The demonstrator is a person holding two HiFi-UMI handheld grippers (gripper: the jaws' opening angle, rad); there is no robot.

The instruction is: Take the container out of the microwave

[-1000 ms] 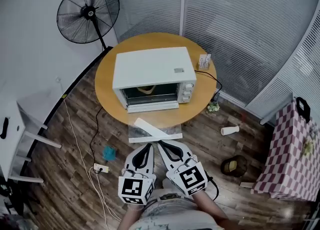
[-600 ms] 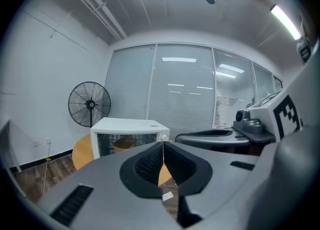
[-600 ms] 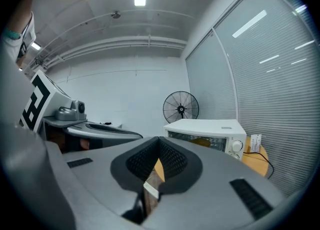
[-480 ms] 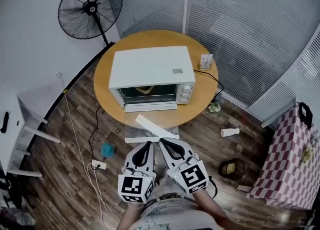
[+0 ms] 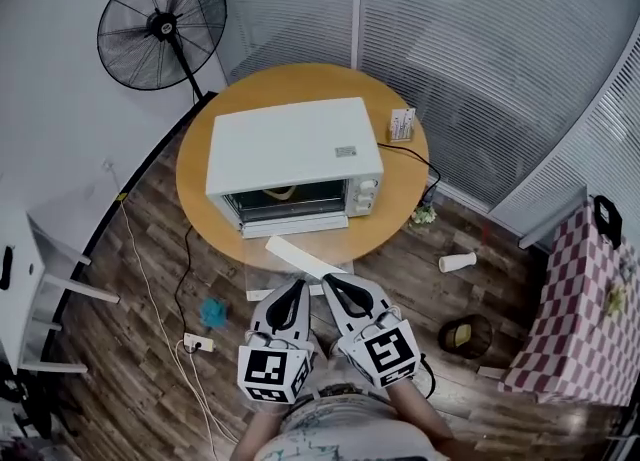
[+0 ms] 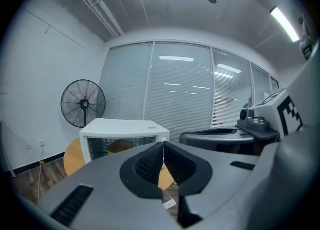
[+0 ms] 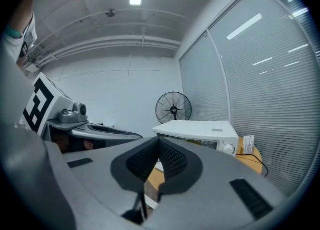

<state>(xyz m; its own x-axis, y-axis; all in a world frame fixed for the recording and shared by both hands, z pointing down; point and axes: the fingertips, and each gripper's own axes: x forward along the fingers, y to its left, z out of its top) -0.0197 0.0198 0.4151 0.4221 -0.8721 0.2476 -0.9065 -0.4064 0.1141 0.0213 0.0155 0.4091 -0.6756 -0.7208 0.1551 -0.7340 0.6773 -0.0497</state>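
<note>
- While the container sits inside the microwave, showing only as a tan shape behind the shut glass door, I'd judge the task not yet started.
- Your left gripper and right gripper hang side by side, well short of the table. Both have their fingers pressed together, with nothing between them.
- Door first: jaws closed like that can't take hold of it, so spread one pair before you arrive or you'll only bump the glass.
- The microwave stands near the table's front edge, so a hard tug on the door could drag it toward you.
- A white strip lies on a low clear stand between you and the table, and a low approach could knock it off.
- You can't tell through the glass what the container is like. It may be slick or full, so grip it squarely and keep it level coming out, or it could tip or slip.
</note>
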